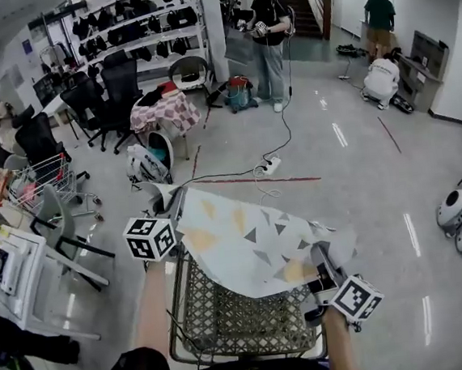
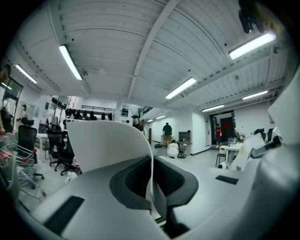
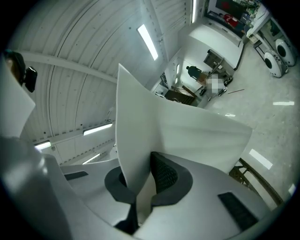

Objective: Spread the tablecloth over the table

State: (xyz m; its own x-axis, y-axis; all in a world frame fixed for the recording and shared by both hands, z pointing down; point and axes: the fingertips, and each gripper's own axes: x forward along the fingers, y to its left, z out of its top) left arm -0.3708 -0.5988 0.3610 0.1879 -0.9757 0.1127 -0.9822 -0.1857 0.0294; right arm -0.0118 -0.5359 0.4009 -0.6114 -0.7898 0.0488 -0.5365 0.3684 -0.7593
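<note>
- left gripper [image 1: 170,213]: jaws closed on a thin edge of the tablecloth [image 1: 253,243]. in the left gripper view the sheet runs straight down between the dark pads [image 2: 133,183], and its white underside curls up and over to the left.
- right gripper [image 1: 325,270]: jaws also closed on the cloth. in the right gripper view a white fold stands up out of the pinch between the pads [image 3: 164,176].
- tablecloth: white with grey and yellow triangles, stretched between the two grippers, left corner higher and farther away, right corner nearer.
- cloth hangs over the far part of the table [image 1: 228,323]. the near part of the mesh top is uncovered. cannot tell whether the cloth touches the mesh.
- both marker cubes are visible in the head view, one at each side of the table.
- background: a person [image 1: 269,30] stands well beyond the table, a cart [image 1: 47,177] at left.
</note>
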